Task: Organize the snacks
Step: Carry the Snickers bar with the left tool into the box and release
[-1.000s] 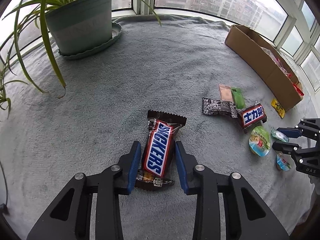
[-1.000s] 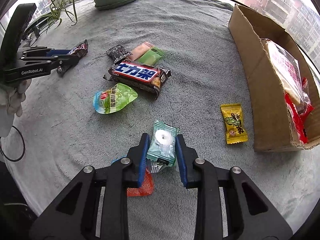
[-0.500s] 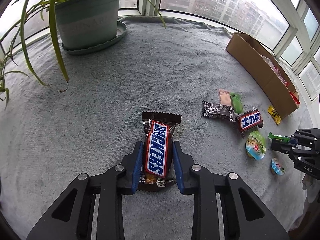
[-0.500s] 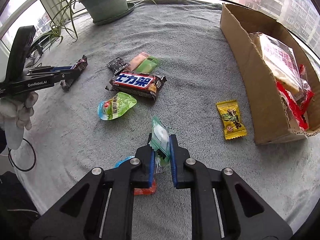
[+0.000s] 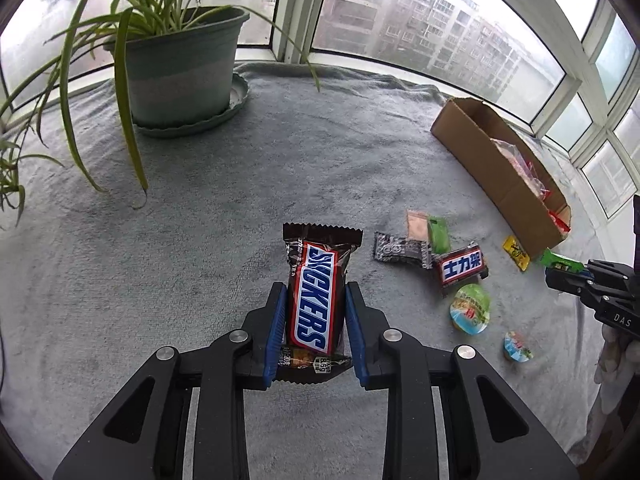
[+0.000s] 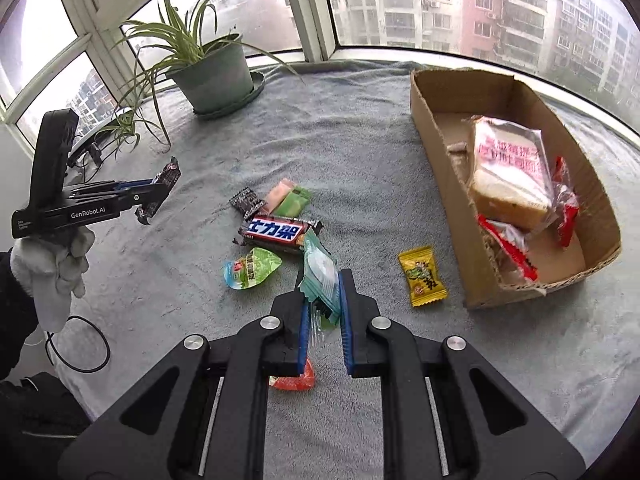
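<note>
Snickers bar [image 5: 316, 300] sits clamped in the left gripper [image 5: 316, 308] above the blanket's [image 5: 240, 168] near edge; right gripper [image 6: 323, 304] pinches a mint-green packet [image 6: 320, 276] crookedly, which could slip before the cardboard box [image 6: 440, 152].

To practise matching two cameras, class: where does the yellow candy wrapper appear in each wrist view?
Left wrist view: yellow candy wrapper far right, at the cardboard box's near corner.
Right wrist view: yellow candy wrapper centre-right, left of the box.
Shared landmark: the cardboard box.
</note>
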Available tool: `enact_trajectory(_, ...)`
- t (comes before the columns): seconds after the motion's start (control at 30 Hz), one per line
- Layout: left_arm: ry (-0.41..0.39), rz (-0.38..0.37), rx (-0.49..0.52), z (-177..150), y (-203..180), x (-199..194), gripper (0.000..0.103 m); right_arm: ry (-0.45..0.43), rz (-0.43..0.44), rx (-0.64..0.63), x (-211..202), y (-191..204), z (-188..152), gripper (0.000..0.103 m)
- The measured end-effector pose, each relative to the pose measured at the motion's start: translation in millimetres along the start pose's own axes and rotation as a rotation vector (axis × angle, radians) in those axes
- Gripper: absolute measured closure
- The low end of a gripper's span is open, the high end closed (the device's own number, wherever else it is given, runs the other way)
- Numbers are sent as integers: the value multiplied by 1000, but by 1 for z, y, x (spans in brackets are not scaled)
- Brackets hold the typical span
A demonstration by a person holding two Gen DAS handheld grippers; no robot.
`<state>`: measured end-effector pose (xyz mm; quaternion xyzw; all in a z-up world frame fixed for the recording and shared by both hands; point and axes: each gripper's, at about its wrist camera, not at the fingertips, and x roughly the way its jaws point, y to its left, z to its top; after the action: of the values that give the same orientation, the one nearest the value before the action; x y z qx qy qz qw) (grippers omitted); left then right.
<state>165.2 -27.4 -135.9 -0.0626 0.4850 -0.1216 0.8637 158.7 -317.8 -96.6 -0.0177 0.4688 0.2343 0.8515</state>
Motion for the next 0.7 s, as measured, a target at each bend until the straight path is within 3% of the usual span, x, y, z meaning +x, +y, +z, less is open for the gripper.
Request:
enact_trajectory(0.33, -56, -91, 53, 32, -44, -14, 76, -105, -73, -27, -42, -16, 22, 90)
enact_trajectory(0.7, -94, -150, 159, 88, -113, 5, 76, -146, -190, 14, -55, -74, 42, 90)
